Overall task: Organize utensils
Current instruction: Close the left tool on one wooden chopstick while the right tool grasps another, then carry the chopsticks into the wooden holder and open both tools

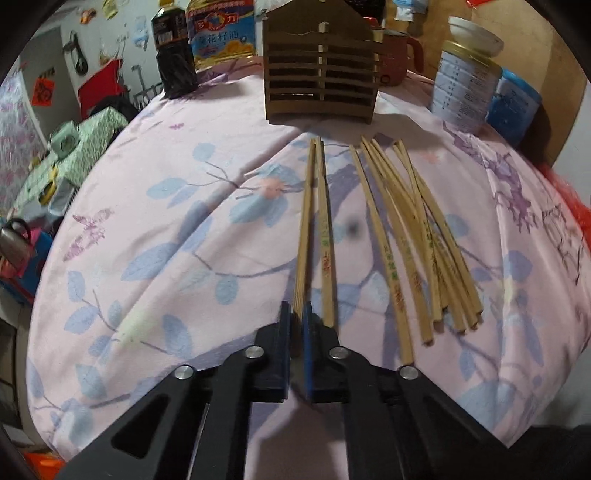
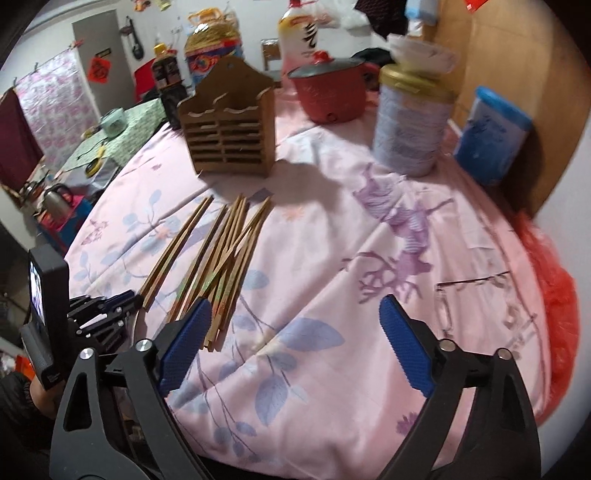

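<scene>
Left tongs [image 1: 296, 314] clench one chopstick [image 1: 304, 236] end on the counter [image 1: 166, 229]; right tongs [image 2: 295, 325] gape, idle — next, lift it into the holder [image 1: 321, 70].

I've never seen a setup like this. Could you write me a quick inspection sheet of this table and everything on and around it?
Surface: table under a pink floral cloth, wrinkled.
Job's things: wooden slatted holder upright at the far side, looks empty; loose pile of chopsticks lying flat; a separate pair to its left.
Clutter: dark sauce bottle, oil jug, red pot, tin can, blue container.
Grippers: left claw shut on a single chopstick; right claw wide open over bare cloth.
Cables: nothing seen.
Surroundings: crowded room, kettle on a low stand.
</scene>
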A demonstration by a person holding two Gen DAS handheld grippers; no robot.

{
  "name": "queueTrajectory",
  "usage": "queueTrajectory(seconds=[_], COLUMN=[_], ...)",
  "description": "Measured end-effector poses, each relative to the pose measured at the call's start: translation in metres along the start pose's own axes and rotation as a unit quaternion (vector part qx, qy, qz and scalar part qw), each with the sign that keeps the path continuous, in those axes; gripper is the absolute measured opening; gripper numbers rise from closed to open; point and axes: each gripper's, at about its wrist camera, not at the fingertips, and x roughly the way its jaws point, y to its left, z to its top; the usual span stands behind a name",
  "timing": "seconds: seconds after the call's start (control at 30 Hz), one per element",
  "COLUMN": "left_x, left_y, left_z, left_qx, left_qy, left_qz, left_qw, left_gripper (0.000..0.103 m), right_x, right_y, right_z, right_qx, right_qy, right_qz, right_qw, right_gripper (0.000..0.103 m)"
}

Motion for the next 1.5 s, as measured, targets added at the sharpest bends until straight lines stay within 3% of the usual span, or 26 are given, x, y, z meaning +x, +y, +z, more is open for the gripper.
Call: queueTrajectory(seconds=[0.17,0.23,0.47,0.6,0.7,0.8,1.1,1.3,1.5], left_x=[-0.009,-0.015,-0.025,-0.021,-0.017,-0.015,-0.013,-0.052,-0.099], left_y=[0.017,0.031,0.062,0.073,0.078,0.084,0.094,0.101,0.097], left_z=[0.004,0.009,0.021,0.02,0.018,0.017,0.019,0.043,0.091], left_qx=[-0.017,-0.023,-0.001,0.007,0.017,0.025,0.044,0.033,0.002], left_qy=[0.009,0.014,0.017,0.026,0.034,0.038,0.033,-0.017,-0.076], left_qz=[-0.01,-0.012,-0.011,-0.021,-0.03,-0.035,-0.056,-0.077,-0.087], left_qw=[0.9998,0.9996,0.9998,0.9994,0.9989,0.9984,0.9969,0.9963,0.9933], left_gripper=[0.006,0.006,0.005,0.005,0.005,0.005,0.005,0.006,0.005], right_x=[0.033,0.049,0.071,0.072,0.079,0.078,0.042,-0.012,-0.046], right_y=[0.012,0.019,0.037,0.056,0.059,0.056,0.04,0.033,0.015], right_z=[-0.014,-0.023,-0.038,-0.044,-0.047,-0.049,-0.04,-0.008,0.046], right_qx=[-0.041,-0.056,-0.026,-0.026,-0.007,0.021,0.071,0.064,0.052], right_qy=[0.02,0.042,0.07,0.073,0.08,0.065,0.01,-0.075,-0.147], right_qz=[0.009,0.004,0.054,0.056,0.059,0.055,0.008,-0.028,0.009], right_qw=[0.999,0.998,0.996,0.995,0.995,0.996,0.997,0.995,0.988], right_gripper=[0.073,0.064,0.042,0.037,0.023,0.007,0.007,0.007,0.007])
